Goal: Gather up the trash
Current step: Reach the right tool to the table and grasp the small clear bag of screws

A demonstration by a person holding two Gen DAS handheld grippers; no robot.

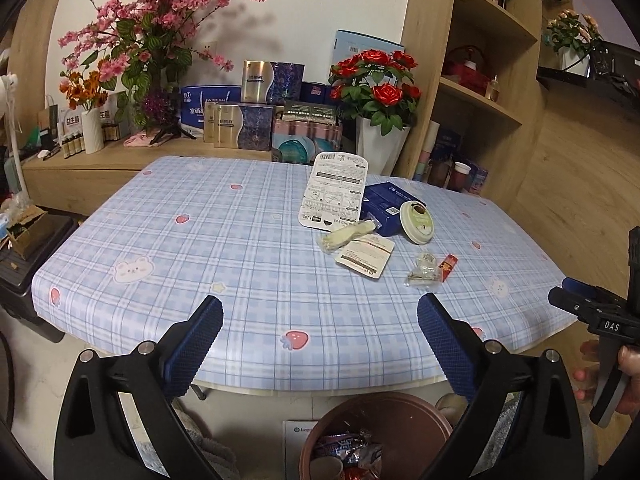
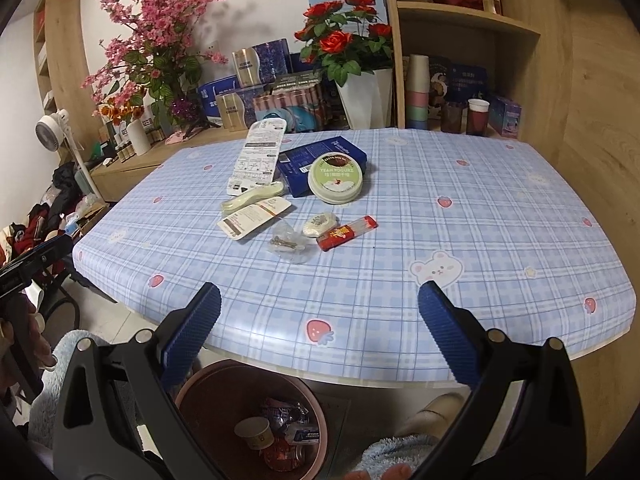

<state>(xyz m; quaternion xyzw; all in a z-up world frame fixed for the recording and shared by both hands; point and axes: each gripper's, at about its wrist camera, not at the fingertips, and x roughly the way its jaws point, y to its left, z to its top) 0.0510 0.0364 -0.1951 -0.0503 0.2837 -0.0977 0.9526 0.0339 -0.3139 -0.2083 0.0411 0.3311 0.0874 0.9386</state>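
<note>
Trash lies on the blue checked tablecloth (image 1: 240, 240). There is a white printed card pack (image 1: 334, 188) (image 2: 258, 156), a blue box (image 1: 390, 204) (image 2: 320, 160) and a round yogurt tub (image 1: 417, 222) (image 2: 335, 179). Nearer lie a cream spoon wrapper (image 2: 252, 200), a white sachet (image 1: 364, 258) (image 2: 254, 220), a clear wrapper (image 1: 422, 274) (image 2: 288, 242) and a red wrapper (image 1: 447, 266) (image 2: 347, 233). A brown bin (image 1: 400, 412) (image 2: 208, 376) stands below the table's front edge, with wrappers and a paper cup inside. My left gripper (image 1: 320, 320) and right gripper (image 2: 320, 312) hover above the bin at the table edge, both open and holding nothing.
Behind the table a wooden sideboard carries boxes (image 1: 240, 120), a pink blossom vase (image 1: 160, 20) and a white pot of red roses (image 1: 380, 88). Shelves (image 2: 464, 20) with cups stand at the back right. A small fan (image 2: 52, 126) and clutter sit at the left.
</note>
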